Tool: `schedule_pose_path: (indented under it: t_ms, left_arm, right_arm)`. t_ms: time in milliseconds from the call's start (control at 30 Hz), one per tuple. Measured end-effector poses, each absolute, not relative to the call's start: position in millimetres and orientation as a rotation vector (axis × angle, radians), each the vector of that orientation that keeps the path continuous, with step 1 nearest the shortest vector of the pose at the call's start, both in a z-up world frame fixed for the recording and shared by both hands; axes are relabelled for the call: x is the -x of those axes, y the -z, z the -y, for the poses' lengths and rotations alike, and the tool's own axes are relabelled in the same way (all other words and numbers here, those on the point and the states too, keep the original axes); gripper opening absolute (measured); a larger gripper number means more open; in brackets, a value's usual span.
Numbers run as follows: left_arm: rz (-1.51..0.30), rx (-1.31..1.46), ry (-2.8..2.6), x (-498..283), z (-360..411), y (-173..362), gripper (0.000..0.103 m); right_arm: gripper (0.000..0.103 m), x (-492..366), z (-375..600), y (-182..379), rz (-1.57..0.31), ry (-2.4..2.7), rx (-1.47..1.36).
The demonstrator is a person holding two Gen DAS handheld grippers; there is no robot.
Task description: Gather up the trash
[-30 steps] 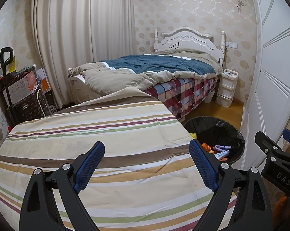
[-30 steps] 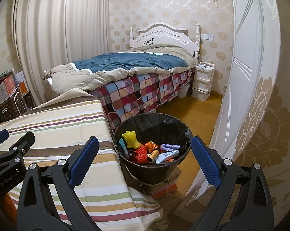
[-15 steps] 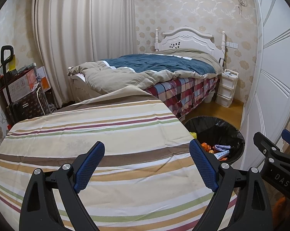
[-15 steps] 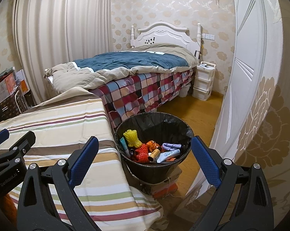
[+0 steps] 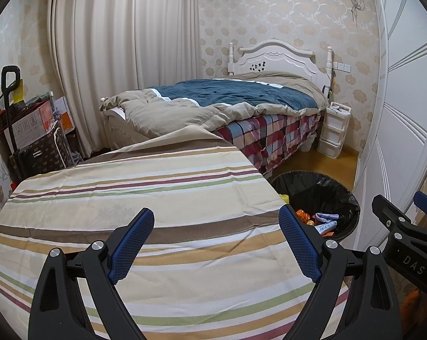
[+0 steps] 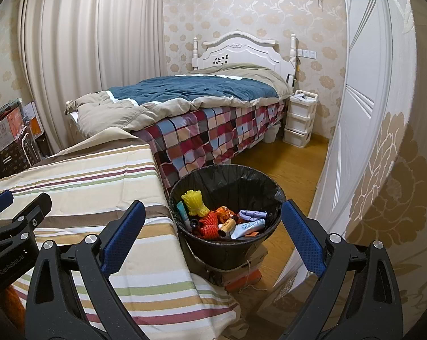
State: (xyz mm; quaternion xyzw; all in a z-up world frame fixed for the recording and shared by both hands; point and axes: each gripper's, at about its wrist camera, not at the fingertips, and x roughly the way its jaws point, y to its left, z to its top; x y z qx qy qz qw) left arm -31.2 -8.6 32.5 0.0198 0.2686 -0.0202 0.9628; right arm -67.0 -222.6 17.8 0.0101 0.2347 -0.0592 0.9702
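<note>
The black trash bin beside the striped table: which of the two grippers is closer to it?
Right. The right gripper hangs open just above the trash bin, roughly facing it. The left gripper, also open, is over the striped tablecloth, with the bin off to its right.

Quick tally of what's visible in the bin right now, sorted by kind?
In the bin:
Yellow foam net: 1
Orange foam nets: 2
Tubes: 2
Small brown bottle: 1
Crumpled orange wrapper: 1
Crumpled pale paper: 1
Total: 8 visible; anything underneath is hidden.
</note>
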Motion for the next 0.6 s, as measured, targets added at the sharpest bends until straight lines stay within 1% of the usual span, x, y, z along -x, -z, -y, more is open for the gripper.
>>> schedule_pose_path:
  t_ms: [600]
  left_arm:
    - [-0.545, -0.038, 0.040, 32.9, 7.4, -32.2, 0.089]
  right_arm:
    - [0.094, 66.8, 222.3, -17.9, -0.474, 0.119, -0.019]
